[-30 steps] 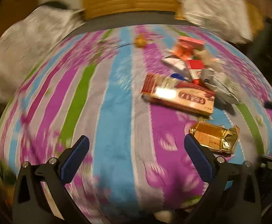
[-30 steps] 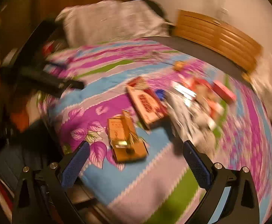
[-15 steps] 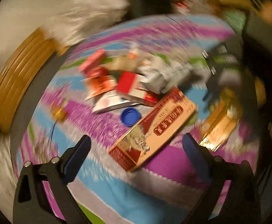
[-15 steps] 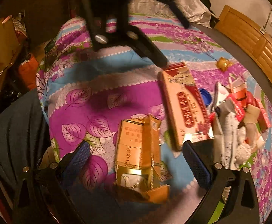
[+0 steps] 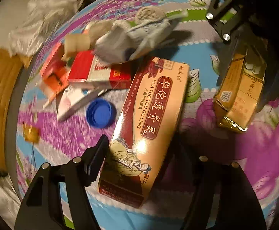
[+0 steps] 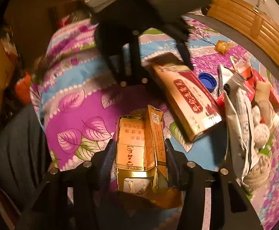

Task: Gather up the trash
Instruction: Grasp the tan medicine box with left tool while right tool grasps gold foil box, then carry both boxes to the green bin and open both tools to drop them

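Trash lies on a striped floral bedspread (image 5: 254,153). My left gripper (image 5: 139,153) has closed its fingers against both sides of a long red-and-cream medicine box (image 5: 149,124), which also shows in the right wrist view (image 6: 187,99). My right gripper (image 6: 139,157) is shut on a crumpled gold carton (image 6: 139,143), also seen in the left wrist view (image 5: 239,92). A blue bottle cap (image 5: 100,113), red boxes (image 5: 93,71), a white wrapper (image 5: 131,38) and tissue balls (image 6: 260,132) lie beyond.
A wooden headboard (image 6: 254,21) stands at the far end of the bed. A small orange scrap (image 5: 31,133) lies apart from the pile. White bedding (image 5: 49,9) is heaped near the headboard. The bed's edge drops to dark clutter (image 6: 11,95) on the left.
Both grippers have moved in and closed: the left around the long medicine box, the right around the gold carton. Earlier both were open above the bed.
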A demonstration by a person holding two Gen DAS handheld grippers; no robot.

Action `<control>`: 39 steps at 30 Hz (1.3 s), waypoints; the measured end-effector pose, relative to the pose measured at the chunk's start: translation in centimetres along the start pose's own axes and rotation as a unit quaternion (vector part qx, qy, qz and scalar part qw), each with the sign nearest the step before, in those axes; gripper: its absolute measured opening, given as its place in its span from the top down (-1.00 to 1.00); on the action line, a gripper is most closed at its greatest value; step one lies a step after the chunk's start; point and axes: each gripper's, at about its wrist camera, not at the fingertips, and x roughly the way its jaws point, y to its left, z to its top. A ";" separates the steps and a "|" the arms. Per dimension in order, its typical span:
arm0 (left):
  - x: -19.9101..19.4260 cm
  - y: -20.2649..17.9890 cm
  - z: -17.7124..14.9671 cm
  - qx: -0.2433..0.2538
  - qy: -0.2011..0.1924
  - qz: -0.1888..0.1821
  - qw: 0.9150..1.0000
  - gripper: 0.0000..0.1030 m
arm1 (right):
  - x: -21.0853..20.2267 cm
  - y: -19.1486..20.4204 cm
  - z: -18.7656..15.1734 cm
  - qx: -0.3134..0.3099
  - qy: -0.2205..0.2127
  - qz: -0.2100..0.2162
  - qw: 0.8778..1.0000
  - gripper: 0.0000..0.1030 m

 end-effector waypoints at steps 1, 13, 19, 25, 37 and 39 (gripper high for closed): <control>-0.3 0.0 -0.2 -0.013 0.003 -0.002 1.000 -0.25 | -0.3 0.0 -0.2 0.007 -0.005 0.007 1.000 0.02; -8.6 -1.8 -1.0 -0.234 -0.024 0.042 0.971 0.39 | -8.9 -1.0 -3.2 0.122 -0.076 0.027 0.989 0.03; -10.0 -2.3 0.5 -0.265 -0.020 0.076 0.961 0.45 | -15.2 -2.5 -5.6 0.186 -0.121 -0.010 0.975 0.03; -14.2 -2.5 1.9 -0.296 -0.068 0.092 0.948 0.46 | -20.3 -3.5 -8.7 0.222 -0.148 -0.053 0.962 0.03; -21.7 -4.2 14.4 -0.238 -0.211 0.115 0.941 0.46 | -34.4 -6.7 -16.9 0.340 -0.223 -0.188 0.894 0.03; -21.6 -4.6 18.3 -0.217 -0.242 0.097 0.941 0.46 | -36.9 -7.3 -19.1 0.359 -0.230 -0.219 0.878 0.03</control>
